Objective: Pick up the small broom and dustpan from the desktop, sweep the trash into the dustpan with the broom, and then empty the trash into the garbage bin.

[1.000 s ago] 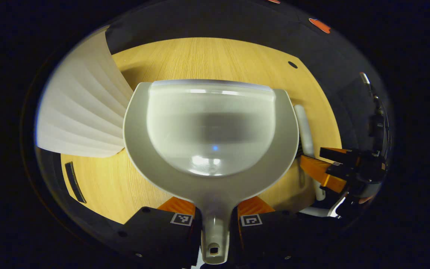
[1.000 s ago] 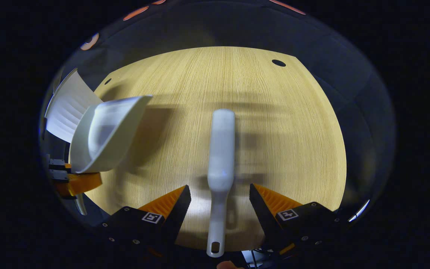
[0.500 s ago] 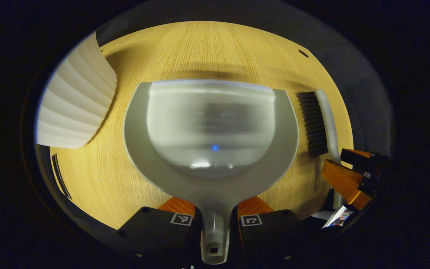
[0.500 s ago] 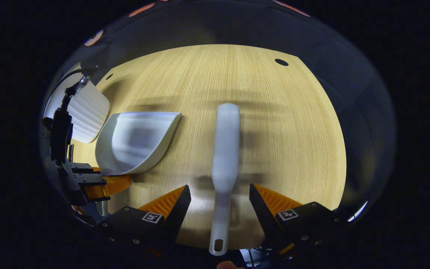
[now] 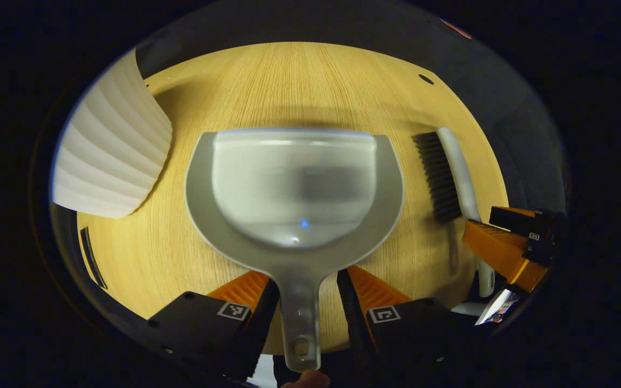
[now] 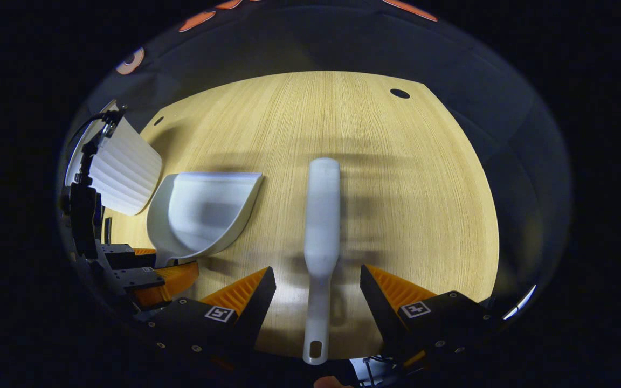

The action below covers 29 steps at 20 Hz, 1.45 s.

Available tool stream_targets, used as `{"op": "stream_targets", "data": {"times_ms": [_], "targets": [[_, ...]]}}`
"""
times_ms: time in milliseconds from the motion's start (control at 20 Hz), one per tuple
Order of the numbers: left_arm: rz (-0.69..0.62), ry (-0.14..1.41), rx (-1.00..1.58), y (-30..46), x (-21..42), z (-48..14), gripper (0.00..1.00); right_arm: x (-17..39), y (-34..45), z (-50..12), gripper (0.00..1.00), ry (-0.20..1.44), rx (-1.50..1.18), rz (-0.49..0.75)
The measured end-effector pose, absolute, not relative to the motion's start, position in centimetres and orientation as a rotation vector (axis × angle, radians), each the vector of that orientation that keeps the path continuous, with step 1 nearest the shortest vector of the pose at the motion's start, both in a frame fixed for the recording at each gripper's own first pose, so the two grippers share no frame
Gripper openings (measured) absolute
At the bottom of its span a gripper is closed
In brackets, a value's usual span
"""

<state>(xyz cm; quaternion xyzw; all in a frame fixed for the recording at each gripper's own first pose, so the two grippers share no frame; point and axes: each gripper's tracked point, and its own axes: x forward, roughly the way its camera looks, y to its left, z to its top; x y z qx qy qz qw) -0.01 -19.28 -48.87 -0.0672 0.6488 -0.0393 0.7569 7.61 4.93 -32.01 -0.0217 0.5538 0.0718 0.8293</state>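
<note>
My left gripper (image 5: 304, 293) has its jaws parted either side of the dustpan (image 5: 294, 188) handle, gripping nothing. My right gripper (image 6: 317, 288) is likewise spread around the broom (image 6: 321, 226) handle. Both tools lie flat on the wooden surface (image 6: 407, 178); the ribbed white bin (image 5: 108, 156) stands farther left.

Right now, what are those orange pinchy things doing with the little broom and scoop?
A person holds two grippers over a wooden desk. The left gripper has its fingers open on either side of the dustpan handle; the dustpan looks empty and lies flat on the desk. The right gripper is open around the broom handle, not pinching it. A white ribbed bin stands beside the dustpan. I can't see any trash on the desk.
</note>
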Motion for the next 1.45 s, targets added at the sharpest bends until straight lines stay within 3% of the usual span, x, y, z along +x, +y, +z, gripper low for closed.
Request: {"op": "stream_targets", "data": {"times_ms": [200,500,550,650,950,1450], "targets": [[-0.033,1.266,-0.116,-18.3,1.7,-46.2,0.69,8.7,4.9,-29.0,0.96,1.063,-0.012,0.147],[0.076,0.794,-0.039,-15.7,11.5,-36.4,0.73,12.7,3.2,-18.9,0.96,0.718,-0.022,0.145],[0.092,0.679,-0.012,-15.3,13.4,-33.7,0.76,13.0,3.0,-17.4,0.96,0.656,-0.019,0.145],[0.122,0.497,0.037,-15.0,15.1,-29.5,0.93,13.9,2.3,-14.7,0.95,0.530,0.008,0.136],[0.136,0.083,0.012,-14.7,18.0,-24.5,0.90,13.7,-0.6,-6.1,0.95,0.226,0.058,0.118],[0.171,-0.103,-0.055,-14.6,17.4,-23.8,0.90,11.8,-1.5,-0.3,0.94,-0.069,0.048,0.109]]}}
